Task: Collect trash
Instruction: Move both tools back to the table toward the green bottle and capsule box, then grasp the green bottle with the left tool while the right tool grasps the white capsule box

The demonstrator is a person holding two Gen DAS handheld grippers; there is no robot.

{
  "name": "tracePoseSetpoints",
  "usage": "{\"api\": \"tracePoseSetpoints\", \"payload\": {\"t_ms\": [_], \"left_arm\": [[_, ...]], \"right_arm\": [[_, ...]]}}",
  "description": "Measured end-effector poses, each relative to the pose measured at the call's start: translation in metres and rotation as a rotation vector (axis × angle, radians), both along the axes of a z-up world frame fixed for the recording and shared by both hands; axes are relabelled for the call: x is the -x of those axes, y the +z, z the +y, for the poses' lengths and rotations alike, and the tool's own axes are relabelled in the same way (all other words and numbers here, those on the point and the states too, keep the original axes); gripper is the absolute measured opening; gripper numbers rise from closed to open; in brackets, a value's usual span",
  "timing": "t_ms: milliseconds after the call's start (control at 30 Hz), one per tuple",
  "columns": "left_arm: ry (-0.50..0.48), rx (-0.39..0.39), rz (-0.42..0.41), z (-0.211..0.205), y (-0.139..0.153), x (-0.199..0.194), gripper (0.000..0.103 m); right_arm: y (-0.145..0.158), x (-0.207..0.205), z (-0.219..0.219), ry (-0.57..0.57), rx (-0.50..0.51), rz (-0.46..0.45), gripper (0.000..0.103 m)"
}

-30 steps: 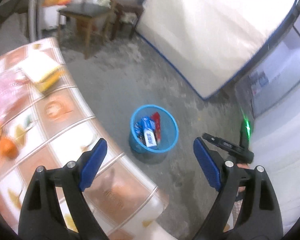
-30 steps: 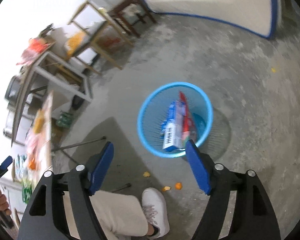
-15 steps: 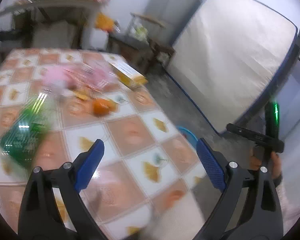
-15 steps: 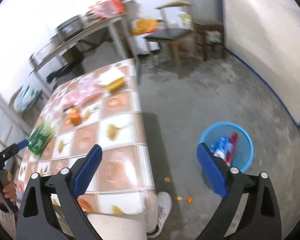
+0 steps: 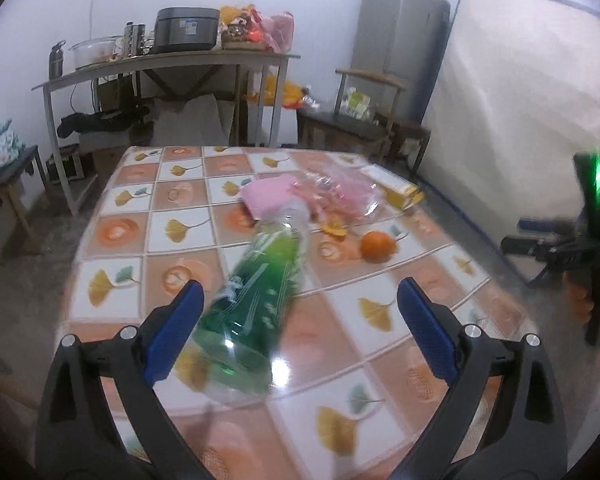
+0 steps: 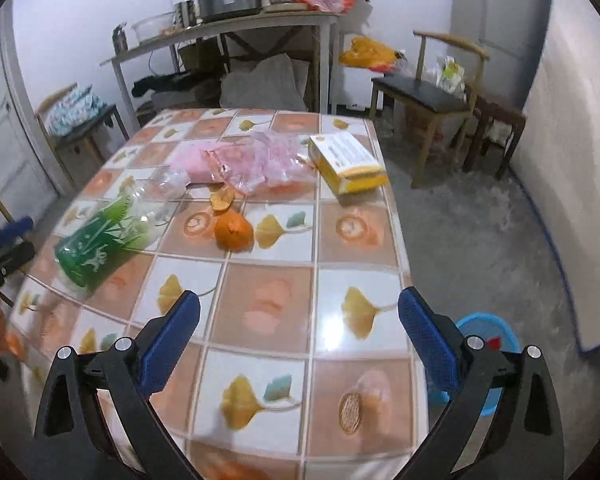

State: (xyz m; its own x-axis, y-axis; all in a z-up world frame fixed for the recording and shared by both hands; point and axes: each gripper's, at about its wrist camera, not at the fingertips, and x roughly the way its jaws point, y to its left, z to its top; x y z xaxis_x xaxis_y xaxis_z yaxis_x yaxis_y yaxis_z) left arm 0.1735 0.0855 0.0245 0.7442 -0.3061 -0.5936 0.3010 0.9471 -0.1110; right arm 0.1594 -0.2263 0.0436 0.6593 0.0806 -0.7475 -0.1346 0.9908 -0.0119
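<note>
Green bottle (image 5: 256, 300) near table edge (image 5: 70, 300)

Right gripper (image 6: 299, 330) jaws gape empty above the tiled table (image 6: 268, 308), green bottle (image 6: 100, 240) lying far left

Dim, cool indoor lighting. Strong fisheye curvature with dark vignetted corners. White glare spots on glossy worktop (image 5: 284, 364) tiles. Motion blur on green bottle (image 5: 256, 300) and near worktop edge in left wrist view; right wrist view sharper, floor (image 6: 480, 240) smeared.
</note>
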Motion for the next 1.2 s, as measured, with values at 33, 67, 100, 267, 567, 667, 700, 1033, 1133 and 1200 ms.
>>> {"api": "tracePoseSetpoints", "payload": {"t_ms": [33,67,100,267,567,667,700,1033,1133,1200], "left_arm": [[-0.004,-0.021,0.006,0.001,0.0,-0.005,0.093],[-0.007,-0.04,0.013,0.002,-0.001,-0.012,0.093],[-0.009,-0.05,0.019,0.004,-0.003,-0.017,0.093],[-0.029,-0.123,0.074,0.002,-0.01,-0.041,0.093],[-0.157,-0.267,0.202,-0.021,-0.027,-0.083,0.093],[-0.211,-0.292,0.257,-0.029,-0.034,-0.096,0.093],[-0.222,-0.301,0.278,-0.031,-0.037,-0.1,0.093],[-0.234,-0.322,0.41,-0.04,-0.056,-0.129,0.088],[-0.233,-0.325,0.444,-0.04,-0.061,-0.133,0.077],[-0.225,-0.319,0.467,-0.039,-0.065,-0.134,0.073]], "right_arm": [[0.001,-0.003,0.002,-0.002,0.025,-0.007,0.096],[0.002,-0.008,0.005,-0.006,0.052,-0.014,0.096],[0.003,-0.012,0.006,-0.011,0.076,-0.024,0.096],[0.01,-0.039,0.001,0.008,0.11,-0.051,0.096],[0.027,-0.131,-0.043,0.004,0.022,0.016,0.096],[0.021,-0.166,-0.044,0.032,0.072,0.046,0.096],[0.017,-0.178,-0.045,0.042,0.077,0.069,0.096],[-0.039,-0.277,-0.049,0.122,0.054,0.277,0.096],[-0.049,-0.292,-0.044,0.14,0.059,0.311,0.095],[-0.056,-0.301,-0.039,0.146,0.066,0.33,0.095]]}}
